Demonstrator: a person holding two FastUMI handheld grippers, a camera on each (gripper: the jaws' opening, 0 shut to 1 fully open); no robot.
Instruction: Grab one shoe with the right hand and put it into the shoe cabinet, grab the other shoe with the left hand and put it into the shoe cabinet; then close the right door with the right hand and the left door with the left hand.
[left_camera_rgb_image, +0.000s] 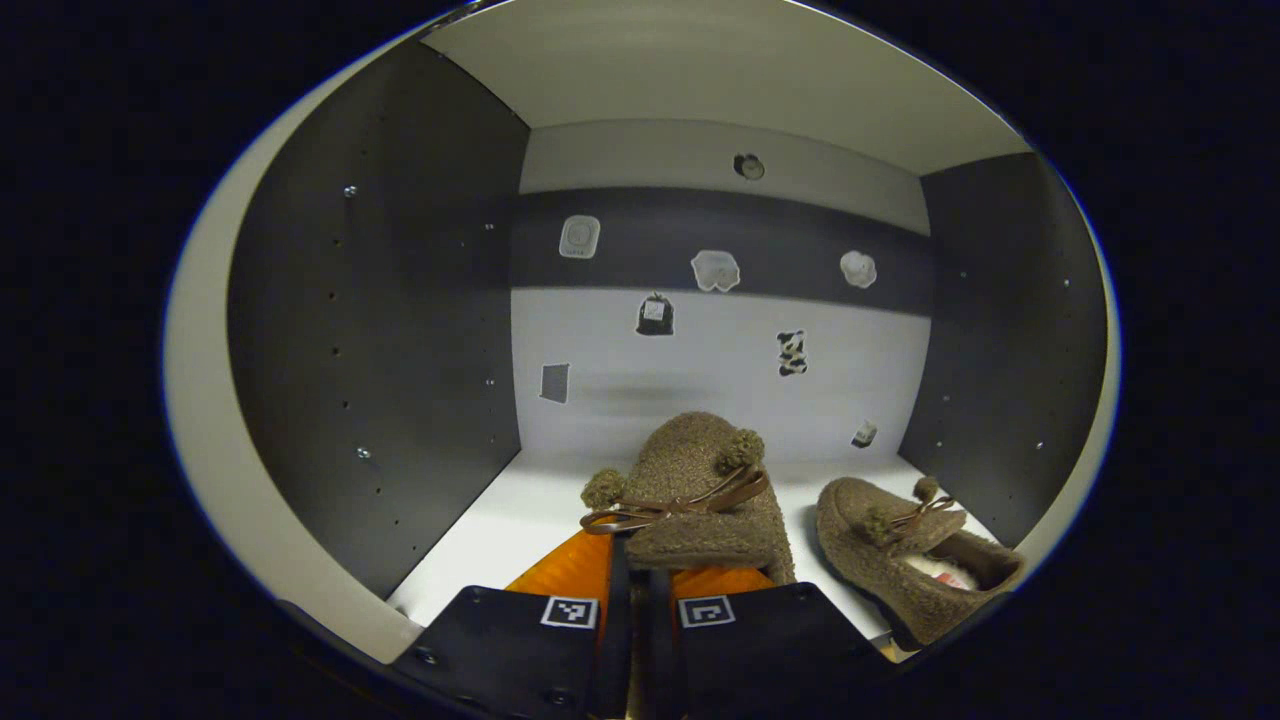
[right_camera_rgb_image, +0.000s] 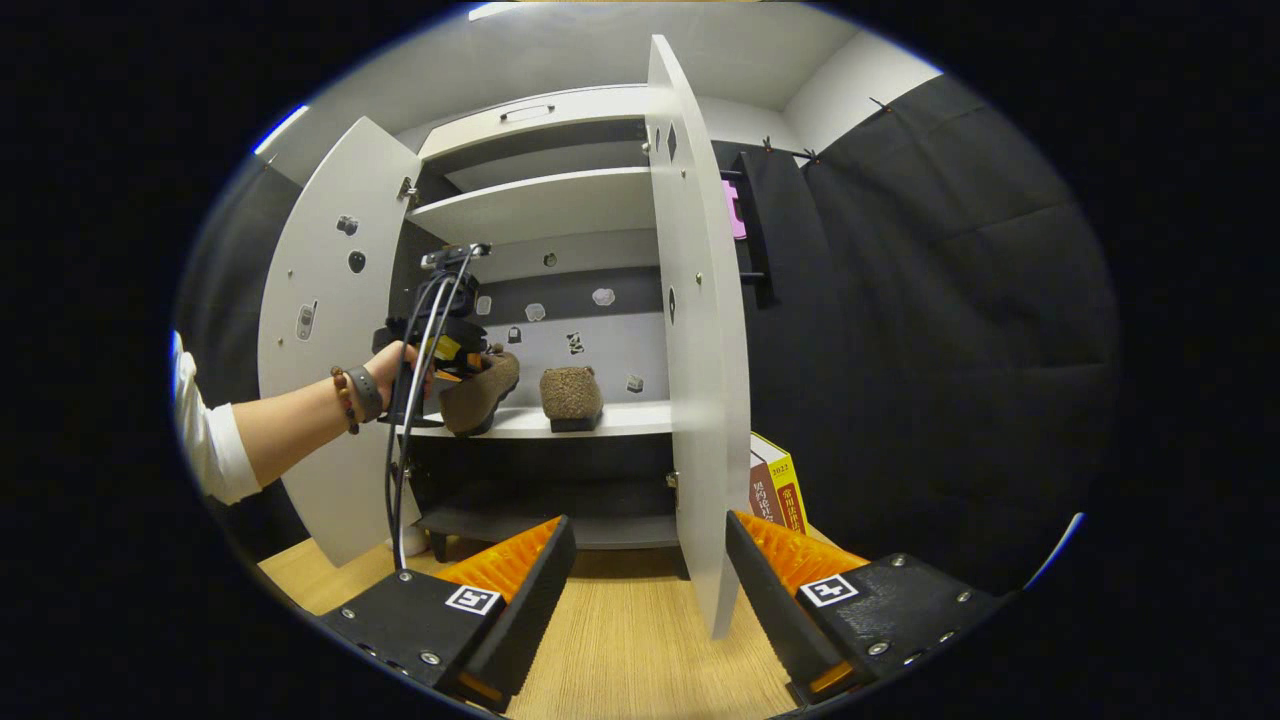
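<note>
1. Between the orange fingers of the left gripper (left_camera_rgb_image: 640, 560), the heel end of a brown fuzzy shoe (left_camera_rgb_image: 695, 500) is clamped; jaws are closed on it, toe pointing to the cabinet's back wall.
2. Just beside it, to the right in the left gripper view, the 2nd shoe (left_camera_rgb_image: 915, 555) is seen resting on the white shelf (left_camera_rgb_image: 500, 520), opening turned toward the camera, ribbon bow and pom-poms on top.
3. Dark side panels w/ peg holes and a back panel w/ small stickers (left_camera_rgb_image: 716, 270) are seen around both shoes.
4. At the bottom of the right gripper view, the right gripper (right_camera_rgb_image: 645, 560) is held w/ jaws spread wide, nothing between them, above the wood-grain floor (right_camera_rgb_image: 620, 640).
5. Right door (right_camera_rgb_image: 700, 330) is seen edge-on, swung open, directly ahead of the right gripper; left door (right_camera_rgb_image: 320, 340) is also open.
6. Farther off in the same view, a hand (right_camera_rgb_image: 392, 368) w/ bead bracelet and watch is seen holding the left gripper at the shelf; the held shoe's sole looks close to the shelf, contact can't be told.
7. Near the right door's foot, a yellow-red box (right_camera_rgb_image: 775, 495) is seen on the floor.
</note>
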